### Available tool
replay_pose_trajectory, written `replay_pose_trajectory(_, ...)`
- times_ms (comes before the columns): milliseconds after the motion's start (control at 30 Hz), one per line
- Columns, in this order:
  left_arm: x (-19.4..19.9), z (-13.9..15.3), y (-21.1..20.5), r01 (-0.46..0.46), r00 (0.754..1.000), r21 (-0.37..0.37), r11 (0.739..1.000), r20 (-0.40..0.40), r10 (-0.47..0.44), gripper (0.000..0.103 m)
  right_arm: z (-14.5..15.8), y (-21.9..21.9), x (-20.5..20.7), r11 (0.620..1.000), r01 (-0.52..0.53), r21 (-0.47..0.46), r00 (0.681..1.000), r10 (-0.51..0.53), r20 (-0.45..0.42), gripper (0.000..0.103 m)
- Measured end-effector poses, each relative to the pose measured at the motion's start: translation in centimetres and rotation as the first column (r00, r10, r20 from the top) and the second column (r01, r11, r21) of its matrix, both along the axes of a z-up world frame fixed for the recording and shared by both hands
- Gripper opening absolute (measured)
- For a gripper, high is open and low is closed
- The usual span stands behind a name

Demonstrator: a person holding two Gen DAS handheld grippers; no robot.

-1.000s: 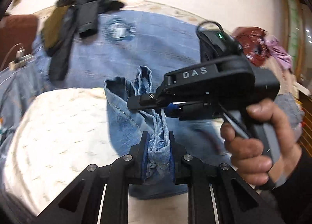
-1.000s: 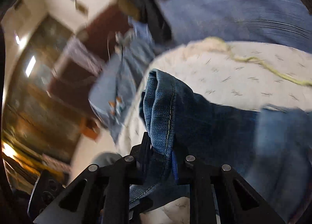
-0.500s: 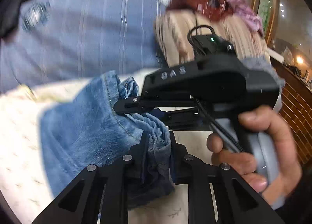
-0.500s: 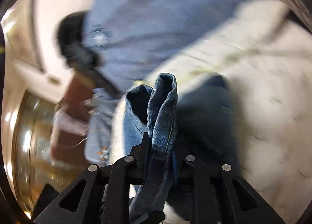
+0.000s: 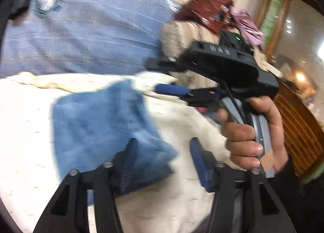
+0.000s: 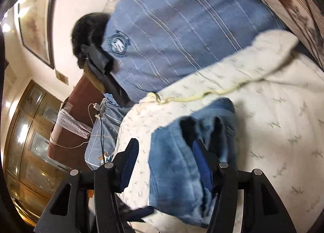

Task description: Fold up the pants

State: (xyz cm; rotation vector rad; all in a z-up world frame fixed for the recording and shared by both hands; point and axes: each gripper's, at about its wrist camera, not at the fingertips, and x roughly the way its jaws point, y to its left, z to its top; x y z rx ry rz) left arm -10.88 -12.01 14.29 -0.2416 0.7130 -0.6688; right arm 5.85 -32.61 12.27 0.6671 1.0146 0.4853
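The blue denim pants (image 5: 101, 127) lie folded in a compact stack on the white patterned bedspread (image 5: 26, 131). My left gripper (image 5: 164, 152) is open and empty just above the stack's near right corner. The pants also show in the right wrist view (image 6: 182, 162), lying flat. My right gripper (image 6: 166, 158) is open and empty over their left edge. The right gripper also shows in the left wrist view (image 5: 168, 79), held in a hand to the right of the pants, its blue-padded fingers (image 5: 172, 90) apart.
A large blue striped pillow (image 5: 85, 28) stands behind the pants. A red and pink heap of clothes (image 5: 214, 14) lies on a beige striped cushion (image 5: 178, 36) at the right. Dark clothes (image 6: 95, 54), a brown headboard (image 6: 79, 111) and a wooden cabinet (image 6: 26, 141) are at the left.
Both grippers have opened and let go of the denim. The pants have dropped flat onto the bedspread and the right gripper has pulled back to the right.
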Motion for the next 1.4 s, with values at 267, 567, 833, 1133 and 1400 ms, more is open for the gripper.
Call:
replay_pose_trajectory(267, 2.2, -3.2, -0.2, 0.014, 0.998, 0.108, 0.994, -0.065, -0.007, 0.053, -4.2, 3.1, 2.6, 0.982, -0.102, -0.161, 0.99, 0.085, -0.108, 0.002)
replay_pose_trajectory(567, 4.6, -4.1, -4.0, 0.118, 0.992, 0.146, 0.982, -0.063, -0.11, 0.053, -4.8, -1.0, 2.3, 0.97, 0.035, -0.24, 0.984, -0.076, -0.16, 0.004)
replay_pose_trajectory(833, 3.2, -4.3, -8.0, 0.174, 0.982, 0.292, 0.941, 0.026, -0.189, 0.053, -6.6, -2.2, 1.6, 0.973, 0.032, -0.227, 0.961, -0.092, -0.261, 0.012)
replay_pose_trajectory(1133, 2.8, -1.5, -1.5, 0.149, 0.987, 0.053, 0.987, -0.071, -0.145, 0.055, -3.1, -2.8, -1.7, 0.966, 0.077, -0.249, 0.985, -0.112, -0.131, 0.055)
replay_pose_trajectory(1400, 9.6, -2.7, 7.8, -0.108, 0.959, -0.096, 0.99, -0.271, 0.078, 0.063, -2.6, -1.5, -2.8, 0.988, 0.081, -0.135, 0.992, -0.094, -0.086, 0.075)
